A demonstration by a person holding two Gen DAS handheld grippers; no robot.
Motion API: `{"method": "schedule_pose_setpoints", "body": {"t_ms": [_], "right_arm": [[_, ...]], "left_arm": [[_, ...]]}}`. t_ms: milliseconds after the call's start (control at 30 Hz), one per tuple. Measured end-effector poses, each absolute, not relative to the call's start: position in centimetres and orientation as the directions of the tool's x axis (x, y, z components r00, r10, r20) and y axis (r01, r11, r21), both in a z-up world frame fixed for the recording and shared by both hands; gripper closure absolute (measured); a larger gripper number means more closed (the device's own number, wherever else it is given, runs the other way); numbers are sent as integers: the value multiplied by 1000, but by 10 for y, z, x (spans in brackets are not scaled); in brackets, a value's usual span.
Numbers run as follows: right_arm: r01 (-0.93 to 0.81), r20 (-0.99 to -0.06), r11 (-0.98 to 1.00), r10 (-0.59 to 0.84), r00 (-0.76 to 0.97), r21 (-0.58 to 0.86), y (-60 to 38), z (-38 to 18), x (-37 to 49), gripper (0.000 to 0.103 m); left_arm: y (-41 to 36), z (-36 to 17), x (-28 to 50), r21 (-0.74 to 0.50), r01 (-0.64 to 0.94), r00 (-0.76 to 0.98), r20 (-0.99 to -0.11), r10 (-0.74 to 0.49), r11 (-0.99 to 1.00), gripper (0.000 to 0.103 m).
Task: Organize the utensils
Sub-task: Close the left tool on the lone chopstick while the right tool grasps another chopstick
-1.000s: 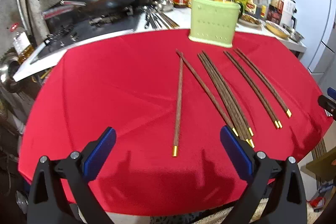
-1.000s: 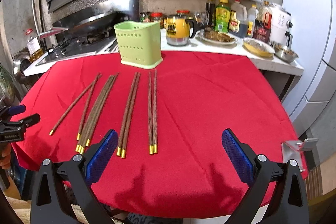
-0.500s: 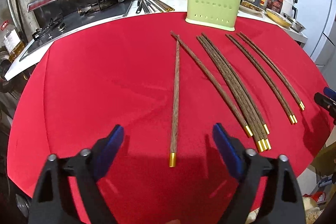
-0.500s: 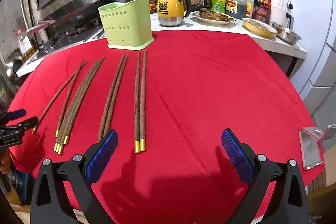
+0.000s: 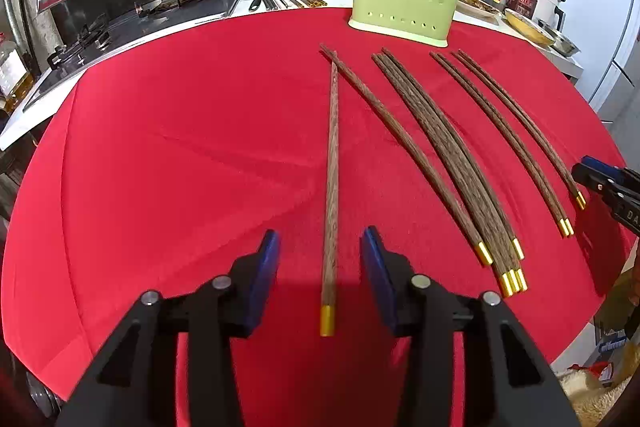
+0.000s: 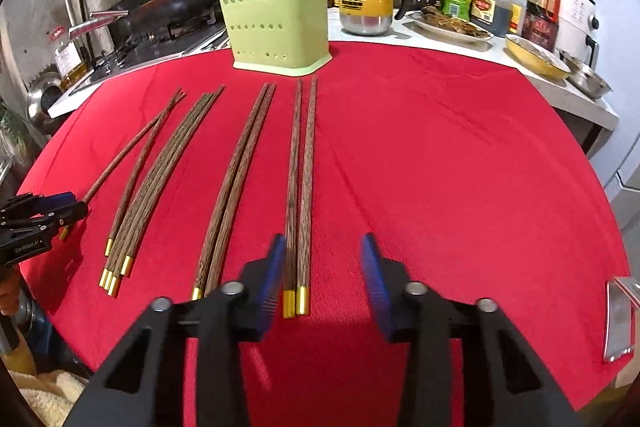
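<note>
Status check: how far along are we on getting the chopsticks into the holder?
Nothing looks stowed yet: every chopstick in view lies on the red cloth, none rises from the green holder. In hand: nothing gripped. The left gripper is open astride the single chopstick; the right gripper is open around the rightmost pair. Left: grasp and carry every chopstick to the holder.

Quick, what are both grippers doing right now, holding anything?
Left gripper: open, straddling a single chopstick, nothing held.
Right gripper: open, straddling the rightmost chopstick pair, nothing held.
</note>
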State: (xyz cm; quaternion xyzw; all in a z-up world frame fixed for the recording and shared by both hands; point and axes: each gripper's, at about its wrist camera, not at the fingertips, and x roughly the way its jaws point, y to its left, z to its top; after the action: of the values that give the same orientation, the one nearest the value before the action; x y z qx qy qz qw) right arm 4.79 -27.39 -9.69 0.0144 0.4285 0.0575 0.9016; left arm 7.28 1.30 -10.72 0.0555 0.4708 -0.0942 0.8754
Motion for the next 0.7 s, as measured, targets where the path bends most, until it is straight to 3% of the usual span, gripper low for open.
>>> {"method": "schedule_pose_setpoints", "body": {"t_ms": [133, 267, 433, 700], "right_arm": [[-98, -778, 993, 115, 618, 68, -272, -100, 54, 84], [-119, -783, 991, 118, 610, 56, -267, -102, 58, 88], [-114, -785, 993, 72, 615, 2, -265, -104, 54, 88], [-106, -760, 994, 92, 643, 31, -281, -107, 24, 86]], "left_arm": [[14, -107, 76, 7, 216, 540, -834, -114, 976, 66], [12, -107, 77, 16, 223, 544, -832, -111, 975, 71], [6, -106, 67, 32, 274, 524, -843, -121, 961, 94], [1, -106, 54, 121, 269, 520, -854, -38, 956, 95]]}}
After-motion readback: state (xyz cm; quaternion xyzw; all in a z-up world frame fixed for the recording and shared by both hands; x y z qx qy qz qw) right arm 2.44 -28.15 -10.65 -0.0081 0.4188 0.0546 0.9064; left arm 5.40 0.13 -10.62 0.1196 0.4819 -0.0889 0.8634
